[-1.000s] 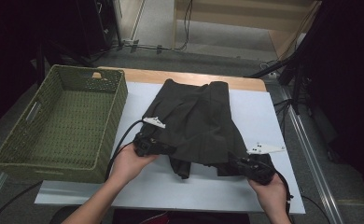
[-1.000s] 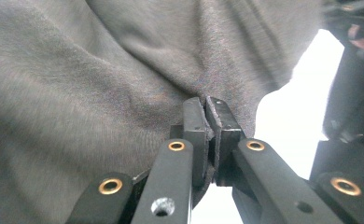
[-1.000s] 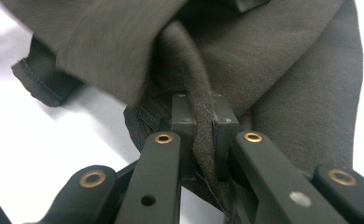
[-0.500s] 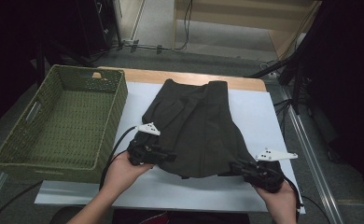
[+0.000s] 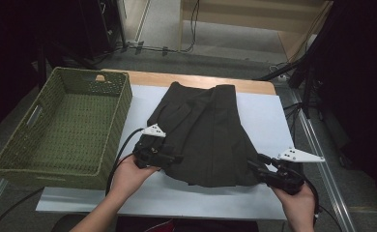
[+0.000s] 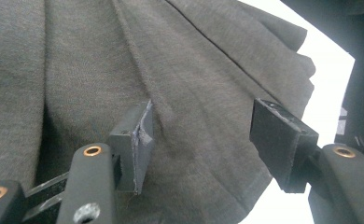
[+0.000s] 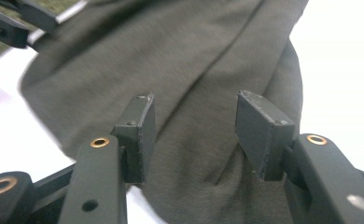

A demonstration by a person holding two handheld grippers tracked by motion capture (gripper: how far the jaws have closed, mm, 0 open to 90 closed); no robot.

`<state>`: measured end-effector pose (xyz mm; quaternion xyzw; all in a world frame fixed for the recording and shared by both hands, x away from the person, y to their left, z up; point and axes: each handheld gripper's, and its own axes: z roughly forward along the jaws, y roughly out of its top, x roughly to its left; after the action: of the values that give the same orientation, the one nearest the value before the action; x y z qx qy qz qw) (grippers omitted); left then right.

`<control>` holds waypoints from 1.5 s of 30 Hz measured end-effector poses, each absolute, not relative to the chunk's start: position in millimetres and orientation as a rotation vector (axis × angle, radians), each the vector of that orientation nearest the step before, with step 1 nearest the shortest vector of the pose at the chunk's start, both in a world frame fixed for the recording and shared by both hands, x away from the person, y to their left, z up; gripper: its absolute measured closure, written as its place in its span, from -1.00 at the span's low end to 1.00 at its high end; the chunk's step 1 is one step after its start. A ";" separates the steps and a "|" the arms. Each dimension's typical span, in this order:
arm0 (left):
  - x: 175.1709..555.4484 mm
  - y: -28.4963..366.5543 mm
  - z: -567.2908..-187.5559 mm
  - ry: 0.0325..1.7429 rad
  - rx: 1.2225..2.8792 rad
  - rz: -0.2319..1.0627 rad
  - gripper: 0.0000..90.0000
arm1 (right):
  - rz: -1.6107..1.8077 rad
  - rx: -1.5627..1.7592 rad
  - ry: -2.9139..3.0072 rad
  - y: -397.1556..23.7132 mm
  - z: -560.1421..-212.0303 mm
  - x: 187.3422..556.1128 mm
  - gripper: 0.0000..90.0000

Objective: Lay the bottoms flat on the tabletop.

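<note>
Dark knit garment (image 5: 210, 135) looks soft and floppy, so grab the near hem corners. Left tongs (image 6: 203, 140) and right tongs (image 7: 194, 135) have just been opening, nothing pinched.

The place looks like a lab or a recording studio room, not a home. The wooden table (image 5: 186, 79) carries a white sheet (image 5: 268, 121) as a plain working surface. Metal rails (image 5: 322, 159) run along the table's sides, like a frame for equipment. Behind the table, black cables (image 5: 194, 29) lie on the grey floor (image 5: 157, 21), and a dark stand (image 5: 305, 72) rises at the right. Black curtains or panels (image 5: 365, 72) close the room on both sides. A pale wooden furniture piece (image 5: 254, 14) stands at the back.
</note>
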<state>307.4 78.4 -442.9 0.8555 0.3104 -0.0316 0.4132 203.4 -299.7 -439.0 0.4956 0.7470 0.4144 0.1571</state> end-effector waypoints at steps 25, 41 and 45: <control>331.6 22.4 -445.5 0.740 2.209 -0.006 -0.19 | 1.086 1.447 2.299 -234.9 -485.1 255.8 0.09; 358.5 -5.1 -449.3 0.756 2.202 -0.017 -0.28 | 1.233 1.331 2.327 -208.0 -468.2 242.9 0.84; 364.9 -14.1 -450.9 0.766 2.189 -0.040 -0.29 | 1.210 1.324 2.333 -205.7 -469.8 242.3 0.83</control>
<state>364.9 -14.1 -450.9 0.8652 0.3029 -0.0158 0.3994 242.3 -205.7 -469.8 0.4477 0.7888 0.4093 0.0991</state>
